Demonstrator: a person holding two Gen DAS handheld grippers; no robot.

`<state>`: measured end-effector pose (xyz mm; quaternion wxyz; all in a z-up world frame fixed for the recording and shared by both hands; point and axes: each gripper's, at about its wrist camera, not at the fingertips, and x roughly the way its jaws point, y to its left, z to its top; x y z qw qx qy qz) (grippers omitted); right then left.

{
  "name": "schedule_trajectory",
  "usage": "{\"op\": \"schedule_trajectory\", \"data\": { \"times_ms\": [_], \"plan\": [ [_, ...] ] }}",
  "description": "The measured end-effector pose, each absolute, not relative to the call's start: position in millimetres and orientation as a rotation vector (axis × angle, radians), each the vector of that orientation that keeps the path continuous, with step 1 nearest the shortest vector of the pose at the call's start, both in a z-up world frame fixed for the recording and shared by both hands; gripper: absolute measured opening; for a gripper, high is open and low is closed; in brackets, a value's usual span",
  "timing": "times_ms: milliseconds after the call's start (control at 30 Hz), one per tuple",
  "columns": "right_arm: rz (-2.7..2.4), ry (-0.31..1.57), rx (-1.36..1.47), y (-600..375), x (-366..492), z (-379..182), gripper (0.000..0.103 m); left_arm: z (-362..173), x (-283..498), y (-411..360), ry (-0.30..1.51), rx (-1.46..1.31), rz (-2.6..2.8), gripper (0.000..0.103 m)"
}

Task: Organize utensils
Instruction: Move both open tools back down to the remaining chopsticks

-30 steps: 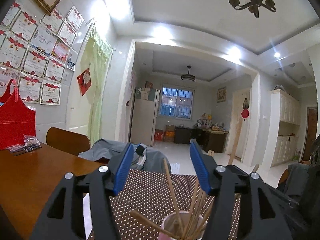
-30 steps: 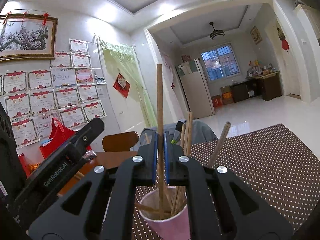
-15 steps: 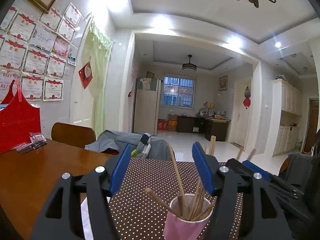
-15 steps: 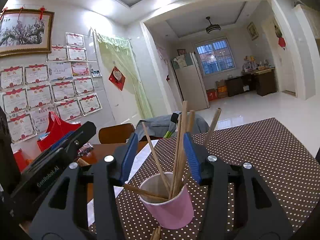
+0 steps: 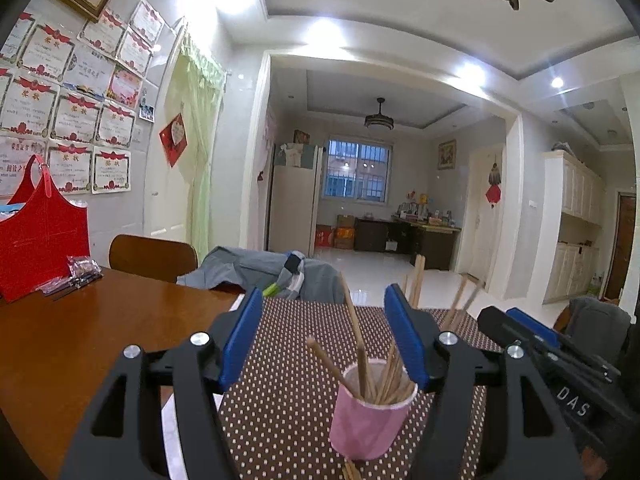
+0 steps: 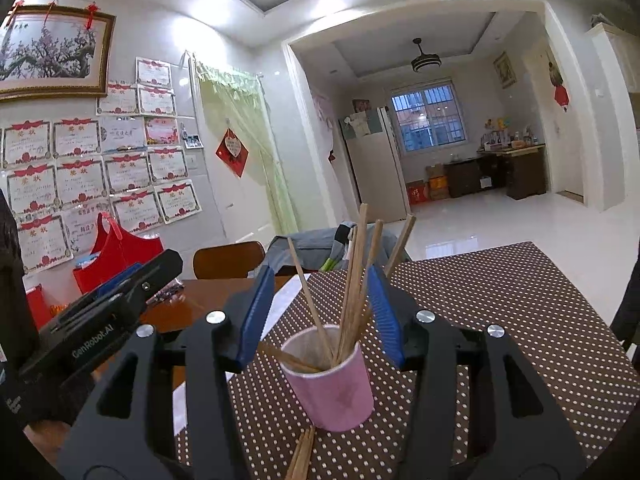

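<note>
Your right gripper (image 6: 322, 312) has its jaws standing apart, having opened within the past second, and nothing is pressed between the blue pads: the chopsticks (image 6: 352, 280) rise through the gap without either pad closing on them. They stand loosely fanned in the pink cup (image 6: 332, 384), some leaning left, some right, and one lies low across the rim toward the left. The cup sits upright on the brown dotted mat (image 6: 500, 312) that covers the surface, close in front of your right gripper and between its two fingers. A few more chopsticks (image 6: 302, 458) lie flat on the mat just below the cup, at the bottom edge of the right wrist view. Your left gripper (image 5: 324, 336) has its jaws wide and holds nothing; seen from it, the cup (image 5: 370, 412) stands toward the right finger, with the chopsticks (image 5: 376, 360) poking up beside that pad. Each gripper shows in the other's view, at the side. To the left of the mat the bare wooden surface (image 5: 80, 332) carries a red bag (image 5: 40, 236) near the wall.
</note>
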<state>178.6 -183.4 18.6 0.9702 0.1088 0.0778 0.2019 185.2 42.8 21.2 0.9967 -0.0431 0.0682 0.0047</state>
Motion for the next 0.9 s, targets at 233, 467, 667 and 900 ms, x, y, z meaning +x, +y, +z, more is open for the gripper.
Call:
{"op": "schedule_trajectory", "data": {
  "times_ms": [233, 467, 667, 900],
  "plan": [
    [0.395, 0.233, 0.15, -182, 164, 6, 0.052, 3, 172, 37, 0.269, -0.031, -0.032, 0.063],
    [0.389, 0.464, 0.028, -164, 170, -32, 0.055, -31, 172, 37, 0.494, -0.006, -0.073, 0.063],
    [0.38, 0.681, -0.13, -145, 177, -78, 0.055, -55, 171, 48, 0.588, 0.014, -0.034, 0.063],
    [0.398, 0.767, -0.213, -126, 176, -103, 0.055, -67, 172, 66, 0.641, -0.025, -0.001, 0.063]
  ]
}}
